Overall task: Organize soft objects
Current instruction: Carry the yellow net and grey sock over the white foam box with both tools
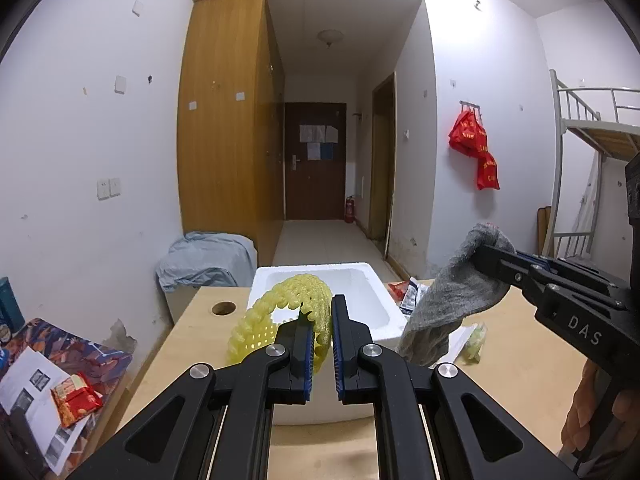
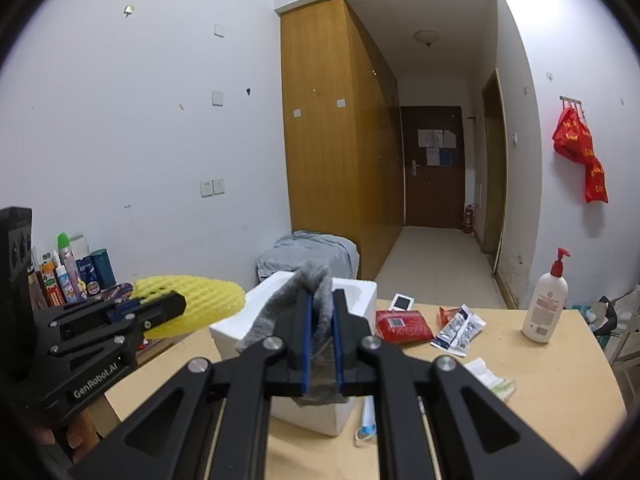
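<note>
Two claws up over the counter [image 2: 540,380], each gripping one soft item. Left claw [image 1: 319,320] pinched narrow on yellow foam net [image 1: 280,312], net curls up and hangs in front of white foam box [image 1: 372,300]. Right claw [image 2: 321,308] clamped tight on grey sock [image 2: 308,292], sock drapes both sides of the pads, held above the box near its rim. From the left wrist view the sock [image 1: 452,292] dangles just right of the box. Box sits on the counter, looks empty inside. On the counter right of box: red packet [image 2: 402,326], snack wrappers [image 2: 460,328], lotion bottle [image 2: 546,304] near far right edge. A hand [image 1: 596,412] grips the right handle.
</note>
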The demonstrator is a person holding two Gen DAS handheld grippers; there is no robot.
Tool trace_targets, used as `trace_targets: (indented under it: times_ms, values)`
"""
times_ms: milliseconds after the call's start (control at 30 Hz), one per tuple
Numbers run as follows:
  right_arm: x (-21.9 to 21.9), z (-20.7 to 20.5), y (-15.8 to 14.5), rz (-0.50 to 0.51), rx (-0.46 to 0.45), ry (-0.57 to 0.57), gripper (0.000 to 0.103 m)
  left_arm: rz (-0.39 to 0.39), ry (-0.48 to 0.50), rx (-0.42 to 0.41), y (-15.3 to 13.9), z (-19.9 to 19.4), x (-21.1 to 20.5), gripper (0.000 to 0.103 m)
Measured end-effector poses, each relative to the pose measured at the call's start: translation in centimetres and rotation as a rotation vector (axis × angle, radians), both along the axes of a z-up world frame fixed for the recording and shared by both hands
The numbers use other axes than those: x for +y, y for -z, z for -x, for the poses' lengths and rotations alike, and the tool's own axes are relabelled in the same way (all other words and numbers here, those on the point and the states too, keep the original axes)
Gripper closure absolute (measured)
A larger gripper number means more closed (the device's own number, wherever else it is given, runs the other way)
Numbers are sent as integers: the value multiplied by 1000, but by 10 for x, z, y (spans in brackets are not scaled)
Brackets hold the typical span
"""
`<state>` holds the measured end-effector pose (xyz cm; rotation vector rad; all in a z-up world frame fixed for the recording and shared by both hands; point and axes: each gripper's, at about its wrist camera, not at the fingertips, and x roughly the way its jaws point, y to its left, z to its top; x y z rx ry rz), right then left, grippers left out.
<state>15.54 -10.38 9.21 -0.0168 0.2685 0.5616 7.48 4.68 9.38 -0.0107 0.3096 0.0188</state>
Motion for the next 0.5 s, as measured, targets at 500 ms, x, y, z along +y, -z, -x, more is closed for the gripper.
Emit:
trace_targets:
  times_ms: [500]
  values:
    - [11,-22,-12,-7,-29,-4,91,14,17,16,-2,-41,10,94]
